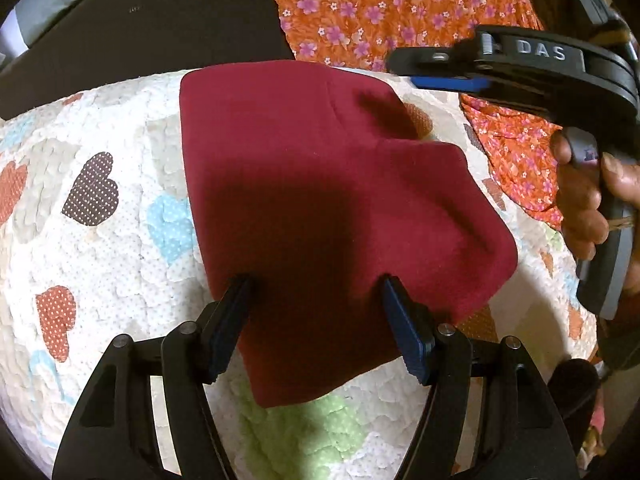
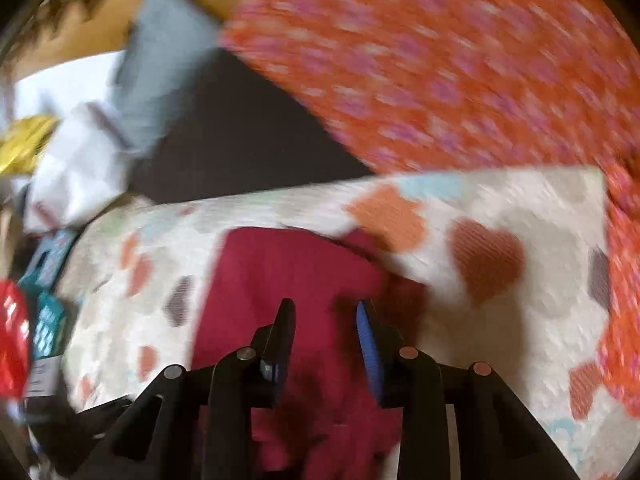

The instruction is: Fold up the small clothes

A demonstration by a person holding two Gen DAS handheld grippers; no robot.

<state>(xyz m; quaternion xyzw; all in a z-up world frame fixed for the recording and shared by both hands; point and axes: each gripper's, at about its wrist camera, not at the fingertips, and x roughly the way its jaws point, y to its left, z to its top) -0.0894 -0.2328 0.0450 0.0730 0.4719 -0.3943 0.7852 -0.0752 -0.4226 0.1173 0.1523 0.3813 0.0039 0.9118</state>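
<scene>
A dark red garment (image 1: 320, 184) lies folded on a white quilt with heart patches (image 1: 100, 200). My left gripper (image 1: 316, 284) is open, its two fingers spread over the garment's near edge, holding nothing. My right gripper (image 1: 436, 72) shows in the left wrist view at the upper right, hovering above the garment's far right corner, held by a hand (image 1: 584, 200). In the blurred right wrist view the right gripper (image 2: 326, 306) is open above the red garment (image 2: 288, 280), with nothing between its fingers.
An orange floral cloth (image 1: 380, 4) lies beyond the quilt and along its right side; it also shows in the right wrist view (image 2: 440, 60). A dark surface (image 1: 140, 32) lies behind the quilt. Assorted packets (image 2: 36, 320) sit at the left in the right wrist view.
</scene>
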